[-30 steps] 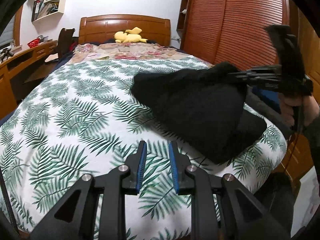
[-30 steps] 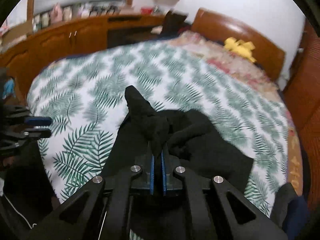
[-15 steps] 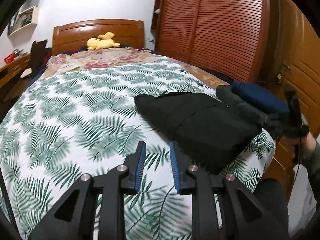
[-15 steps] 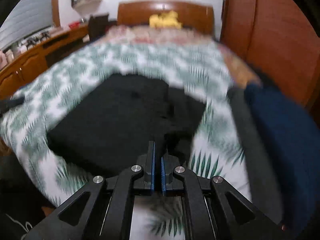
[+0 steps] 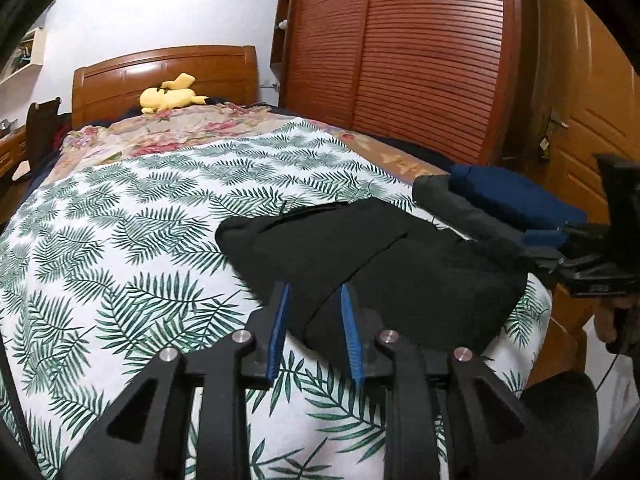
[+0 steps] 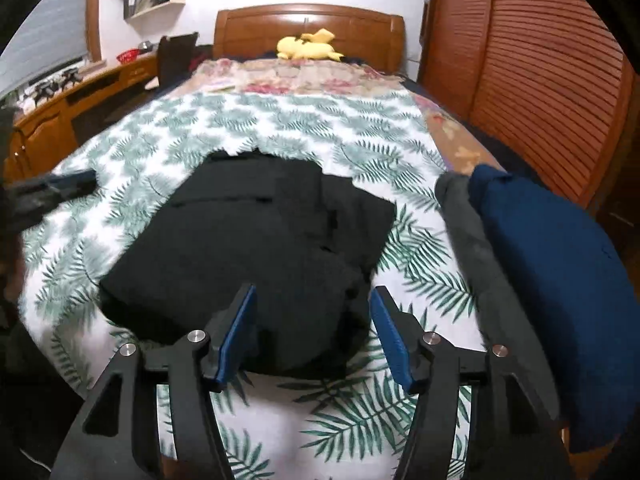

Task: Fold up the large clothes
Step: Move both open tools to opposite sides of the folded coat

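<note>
The right gripper (image 6: 312, 332) has just opened wide — releasing the folded black fleece garment (image 6: 256, 240); the left gripper (image 5: 314, 334) hangs part-open, empty — fold laid.

A home bedroom: bed (image 6: 304, 128) with wooden headboard (image 6: 308, 30) (plush toy (image 6: 308, 48) on it), louvred wardrobe (image 5: 404, 60).

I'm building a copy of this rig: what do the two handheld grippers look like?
Both the left gripper and right gripper are matte black, with angular cut-out arms, silver round bolts and two flat fingers faced with ribbed blue pads. A thin black cable hangs by the right one.
</note>
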`<state>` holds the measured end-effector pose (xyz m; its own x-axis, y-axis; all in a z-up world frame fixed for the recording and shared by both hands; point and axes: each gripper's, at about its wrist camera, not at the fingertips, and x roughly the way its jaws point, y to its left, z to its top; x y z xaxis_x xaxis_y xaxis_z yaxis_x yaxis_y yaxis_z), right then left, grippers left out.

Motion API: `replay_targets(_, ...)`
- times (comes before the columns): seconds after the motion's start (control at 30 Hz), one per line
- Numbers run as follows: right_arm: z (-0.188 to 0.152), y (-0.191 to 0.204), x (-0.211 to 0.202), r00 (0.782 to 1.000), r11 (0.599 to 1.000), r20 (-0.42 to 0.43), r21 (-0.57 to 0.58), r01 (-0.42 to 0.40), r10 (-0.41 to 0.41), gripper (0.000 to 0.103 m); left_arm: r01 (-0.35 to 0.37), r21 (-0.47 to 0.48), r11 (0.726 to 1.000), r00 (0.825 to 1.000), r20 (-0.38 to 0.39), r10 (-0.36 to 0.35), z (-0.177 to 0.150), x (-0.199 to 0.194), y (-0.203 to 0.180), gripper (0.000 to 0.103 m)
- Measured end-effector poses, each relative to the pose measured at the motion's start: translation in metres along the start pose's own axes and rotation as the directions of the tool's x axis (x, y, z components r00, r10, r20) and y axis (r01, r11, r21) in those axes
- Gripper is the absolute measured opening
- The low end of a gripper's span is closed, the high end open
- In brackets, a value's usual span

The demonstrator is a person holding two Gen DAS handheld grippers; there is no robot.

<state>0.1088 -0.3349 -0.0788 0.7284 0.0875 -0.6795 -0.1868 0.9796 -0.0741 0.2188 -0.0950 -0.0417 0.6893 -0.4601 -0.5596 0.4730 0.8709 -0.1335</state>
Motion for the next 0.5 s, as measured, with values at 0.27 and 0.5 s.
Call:
replay_targets(0.27,0.016,0.050,0.015,0.994,0.992,0.029,-0.077,-0.104,0.106,0.060,-0.017,-0.011,1.000,1.000,-0.026,0.016,-0.005,0.023,0.007,0.024)
replay_targets(0.5,0.018,0.081,0.045,0.984,0.979,0.001,-0.103,-0.179,0.180,0.060,-0.017,-0.004,1.000,0.999,-0.049,0.017,-0.011,0.031,0.008,0.024)
